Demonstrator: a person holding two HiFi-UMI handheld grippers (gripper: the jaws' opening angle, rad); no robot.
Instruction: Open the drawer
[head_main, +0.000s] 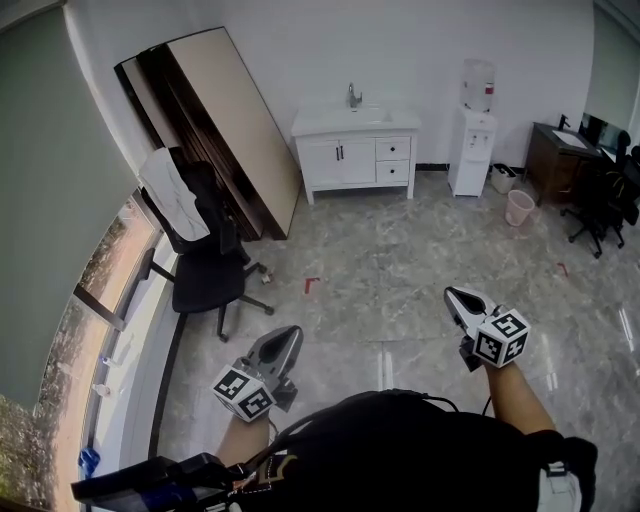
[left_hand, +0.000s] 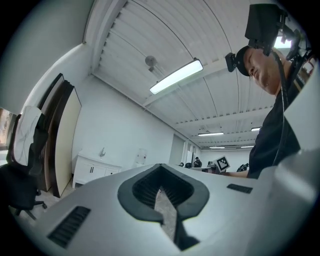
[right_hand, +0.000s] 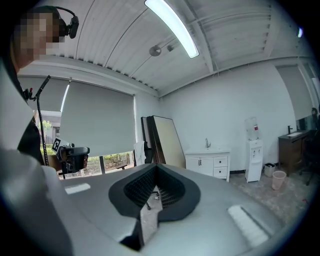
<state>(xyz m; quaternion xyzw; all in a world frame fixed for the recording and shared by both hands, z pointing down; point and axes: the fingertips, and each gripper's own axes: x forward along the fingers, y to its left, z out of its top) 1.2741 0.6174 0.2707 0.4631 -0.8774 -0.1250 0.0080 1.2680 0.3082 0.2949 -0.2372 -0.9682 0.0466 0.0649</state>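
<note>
Left gripper (head_main: 289, 338), held low in front of the person's dark-clad body: its jaws are closed together, only a thin slit between the dark pads, and nothing is held. Right gripper (head_main: 456, 296), held out a little farther ahead: its jaws are also pressed together and hold nothing. Each gripper has a cube with black-and-white square markers at its rear, next to the person's forearm.

Both grippers hang over a grey marbled floor (head_main: 400, 270) and point towards the far wall. A small red tape mark (head_main: 312, 285) lies on the floor ahead of the left gripper.

Against the far wall, well apart from both grippers, stands a white sink cabinet (head_main: 343, 160) with a tap on top. Its right side has two drawers – the top drawer (head_main: 393, 148) and the bottom drawer (head_main: 393, 171) – both closed.

Right of the cabinet stand a white water dispenser (head_main: 472, 150), a pink bin (head_main: 520, 207) and a dark desk (head_main: 555, 160). To its left, large boards (head_main: 225, 120) lean against the wall; a black office chair (head_main: 205, 270), with a white cloth (head_main: 175, 195) draped over its back, stands by the window.
</note>
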